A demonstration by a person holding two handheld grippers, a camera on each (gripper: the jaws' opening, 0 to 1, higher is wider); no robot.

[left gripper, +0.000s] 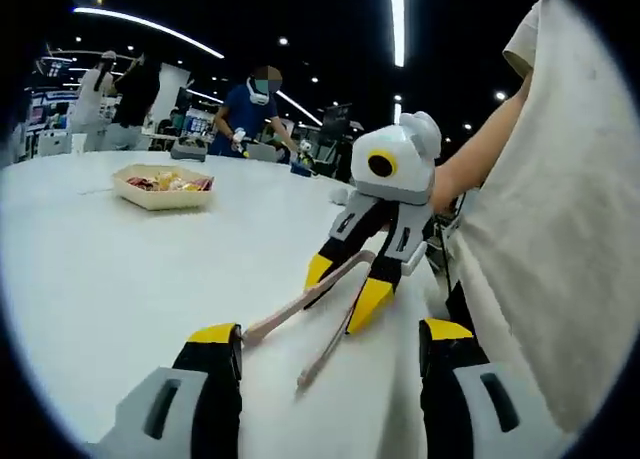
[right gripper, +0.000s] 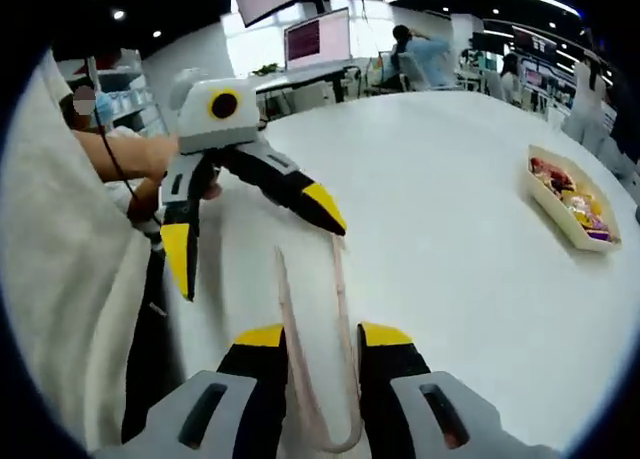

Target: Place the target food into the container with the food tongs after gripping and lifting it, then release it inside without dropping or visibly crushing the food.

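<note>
Across the white table, which spreads wide and bare from 9 to 3 o'clock in both views, almost the whole task is left to do. Its near edge curves past the person's pale shirt, so open room lies forward and not toward the body.

At about 2 o'clock in the right gripper view sits the food tray, well apart from both grippers, with the small wrapped food items untouched inside it; which one is the target I cannot tell.

Nearer in, the right gripper is clamped on the bend of the food tongs, whose arms point toward 12 o'clock. In the same view the left gripper stands spread wide with nothing in it, one fingertip just beside the tong tips, possibly touching.

No container apart from the tray can be made out.
</note>
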